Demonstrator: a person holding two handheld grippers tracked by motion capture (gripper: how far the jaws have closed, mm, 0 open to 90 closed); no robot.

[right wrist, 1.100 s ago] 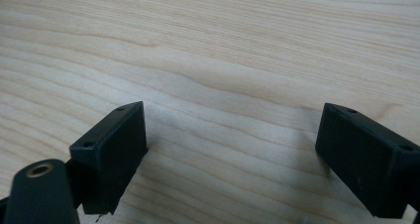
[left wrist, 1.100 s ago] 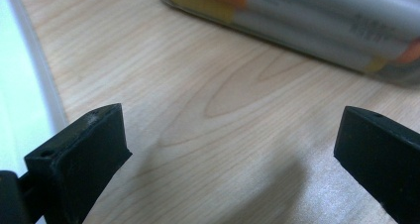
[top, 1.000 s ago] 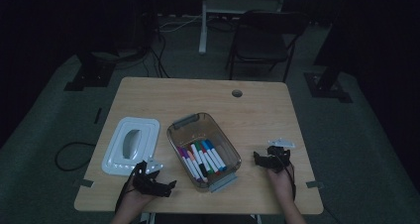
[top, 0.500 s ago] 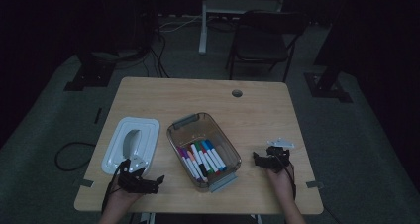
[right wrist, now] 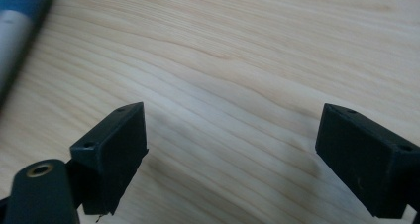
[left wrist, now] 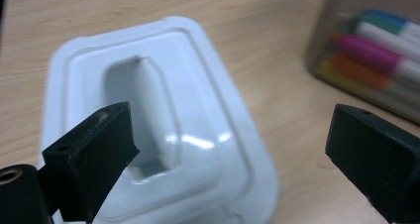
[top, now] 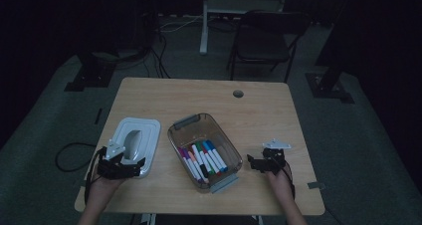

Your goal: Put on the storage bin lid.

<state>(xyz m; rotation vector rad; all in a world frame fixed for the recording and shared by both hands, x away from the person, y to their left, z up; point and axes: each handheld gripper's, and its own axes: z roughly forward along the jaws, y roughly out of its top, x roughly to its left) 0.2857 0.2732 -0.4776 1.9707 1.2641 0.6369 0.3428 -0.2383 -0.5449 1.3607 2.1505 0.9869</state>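
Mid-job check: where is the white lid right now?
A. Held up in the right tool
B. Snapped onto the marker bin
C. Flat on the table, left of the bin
C: the white lid lies flat on the table, left of the open marker bin, under the left tool, whose open jaws have just been closing slightly.

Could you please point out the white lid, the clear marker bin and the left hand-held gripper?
white lid [left wrist: 208, 149]: left gripper view, raised rim.
clear marker bin [top: 185, 121]: high view, far handle.
left hand-held gripper [top: 137, 166]: high view, between fingertips.
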